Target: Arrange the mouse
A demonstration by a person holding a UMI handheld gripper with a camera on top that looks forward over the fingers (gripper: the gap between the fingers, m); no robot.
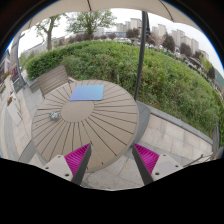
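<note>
The gripper (110,160) hung above the near edge of a round slatted wooden table (100,125), its two fingers spread wide apart and grasping nothing; the magenta pads (77,155) faced each other across an empty gap through which the table's near rim and the paved terrace (175,135) showed. On the far side of the tabletop, well beyond the fingers, lay a light blue rectangular mouse pad (87,93). Toward the left of the table, nearer than the pad and apart from it, sat a small grey object that looked like the mouse (54,116), though it was too small to make out clearly. A wooden chair (52,78) stood at the far left of the table. To the right of the table a dark pole (140,60) rose from the terrace edge. Beyond it spread a green hedge or lawn (150,70), with trees (90,22) and pale buildings (170,40) in the far distance
</note>
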